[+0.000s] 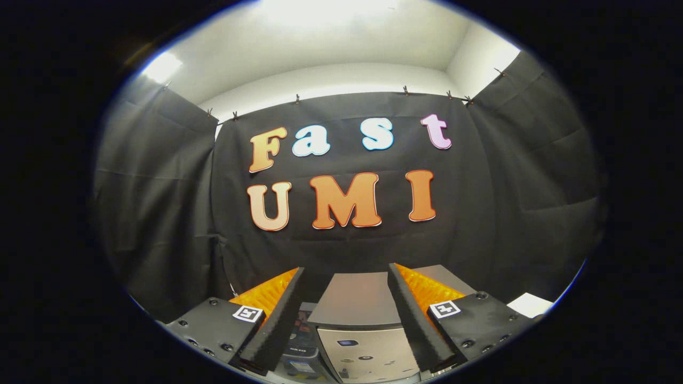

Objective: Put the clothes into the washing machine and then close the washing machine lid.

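Observation:
The washing machine (368, 352) stands low down, just ahead of my fingers and between them. It has a pale front panel and a grey top lid (355, 298), seen from the front. Whether the lid is raised or lying flat I cannot tell from this angle. My gripper (346, 269) is held high and level, facing the booth's back wall. It is open, and its two fingers (277, 320) stand wide apart on either side of the machine with nothing between them.
A dark boxy object (300, 341) sits close against the machine's left side, partly behind my left finger. A white flat thing (529, 305) lies off to the right. Black cloth walls close in the booth at the back and on both sides.

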Available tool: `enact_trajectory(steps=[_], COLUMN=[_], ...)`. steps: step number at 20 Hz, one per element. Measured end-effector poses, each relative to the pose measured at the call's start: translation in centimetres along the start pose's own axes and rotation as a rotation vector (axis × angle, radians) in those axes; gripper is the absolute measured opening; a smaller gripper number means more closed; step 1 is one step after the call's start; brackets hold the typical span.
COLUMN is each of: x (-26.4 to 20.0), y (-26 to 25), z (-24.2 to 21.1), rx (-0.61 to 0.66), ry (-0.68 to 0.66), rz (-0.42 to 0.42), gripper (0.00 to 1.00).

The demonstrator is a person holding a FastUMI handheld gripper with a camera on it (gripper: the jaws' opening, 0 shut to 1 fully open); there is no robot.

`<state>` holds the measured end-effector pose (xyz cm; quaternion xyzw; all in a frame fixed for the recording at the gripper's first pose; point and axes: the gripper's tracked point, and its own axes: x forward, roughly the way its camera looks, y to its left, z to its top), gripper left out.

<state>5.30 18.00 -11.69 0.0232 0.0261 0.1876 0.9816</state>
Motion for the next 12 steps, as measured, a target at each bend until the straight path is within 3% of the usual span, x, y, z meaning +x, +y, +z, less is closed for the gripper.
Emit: enact_trajectory(steps=[5, 12], x=[-2.9, -5.2], y=[-4.0, -5.6], z=[0.1, -0.3], rx=[-0.017, -0.002], ry=[-0.008, -0.031], rz=[-0.054, -0.114], gripper=[0.98, 0.98])
